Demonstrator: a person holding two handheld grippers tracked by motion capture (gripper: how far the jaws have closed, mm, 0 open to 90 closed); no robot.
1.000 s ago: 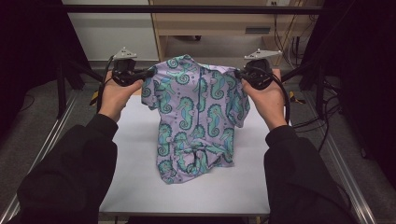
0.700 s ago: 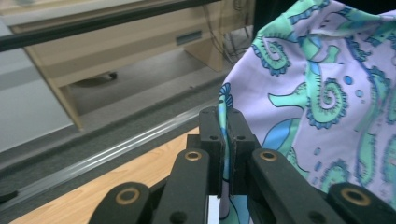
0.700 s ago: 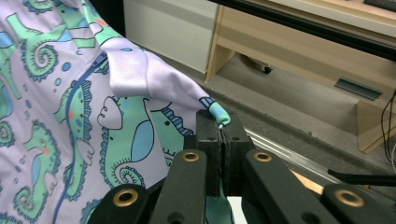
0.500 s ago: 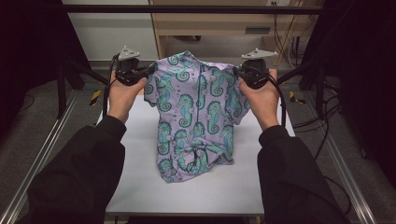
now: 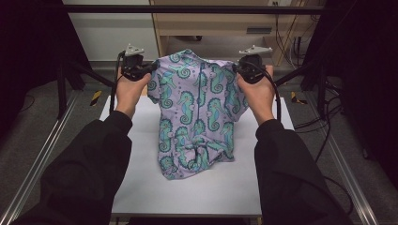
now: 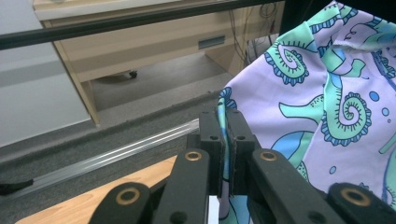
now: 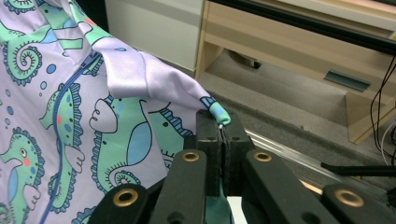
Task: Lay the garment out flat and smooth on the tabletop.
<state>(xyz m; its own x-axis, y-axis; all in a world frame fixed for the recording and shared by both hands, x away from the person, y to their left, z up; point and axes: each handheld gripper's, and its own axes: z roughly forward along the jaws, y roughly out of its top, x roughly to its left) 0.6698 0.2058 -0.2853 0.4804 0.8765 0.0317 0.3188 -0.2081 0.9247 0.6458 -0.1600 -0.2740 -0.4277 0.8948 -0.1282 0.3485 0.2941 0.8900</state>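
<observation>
Both grippers are up at the far end of the table [image 5: 141,187], holding the shirt [image 5: 197,108] between them.

Left gripper [image 5: 149,69]: jaws pinched tight on the shirt's edge. In the left gripper view the left gripper [image 6: 225,140] has a thin fold of purple fabric with blue-green trim sandwiched between the pads, no gap visible. My left hand [image 5: 129,89] is wrapped around the handle.

Right gripper [image 5: 239,70]: same story. In the right gripper view the right gripper [image 7: 223,135] is clamped closed on the opposite edge, and a small rolled bit of teal-and-blue hem pokes out just above the jaw tips. My right hand [image 5: 258,91] is on the handle.

Shirt: light purple with teal seahorse print, hanging stretched between the two grips. Top part is lifted off the surface; the bottom end is bunched and resting on the white tabletop, roughly centre. A blue seam line runs down the fabric in the right gripper view.

The grey three-cornered plates sit on top of both grippers, and the cables trail down past my wrists.

Background: a light wood desk [image 5: 225,23] beyond the table, grey floor, a black frame bar [image 5: 187,8] across the top of the high view.
</observation>
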